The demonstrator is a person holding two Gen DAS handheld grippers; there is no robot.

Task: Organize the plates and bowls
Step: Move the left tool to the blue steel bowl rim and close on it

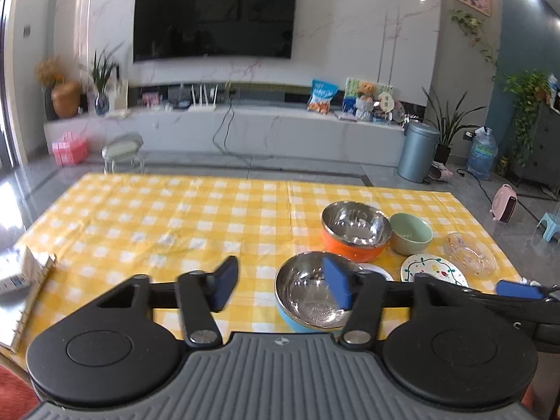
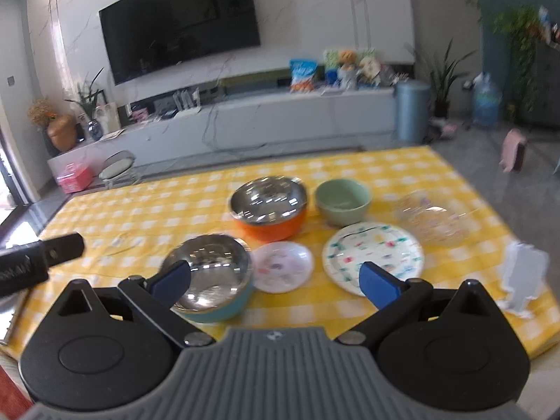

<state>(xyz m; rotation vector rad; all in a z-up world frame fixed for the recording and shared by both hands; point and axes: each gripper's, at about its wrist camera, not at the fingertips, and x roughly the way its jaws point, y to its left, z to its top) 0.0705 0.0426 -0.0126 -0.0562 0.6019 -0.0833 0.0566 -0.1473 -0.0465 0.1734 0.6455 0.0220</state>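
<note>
Both tongs, left [image 1: 281, 285] and right [image 2: 276, 281], apart, empty.

checked table [image 2: 147, 210], bowls [image 2: 267, 206], plates [image 2: 372, 255]

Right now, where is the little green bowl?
In the right wrist view, the green bowl sits on the yellow checked tablecloth, right of the orange bowl, behind the patterned plate.

Blue steel-lined bowl [image 2: 210, 278] sitting upright nearest the tablecloth's front edge | orange one [image 2: 269, 208] behind it | green bowl [image 2: 343, 201] beside | small plate [image 2: 281, 266], patterned plate [image 2: 372, 257], glass dish [image 2: 432, 222] lying flat toward the right edge
</note>
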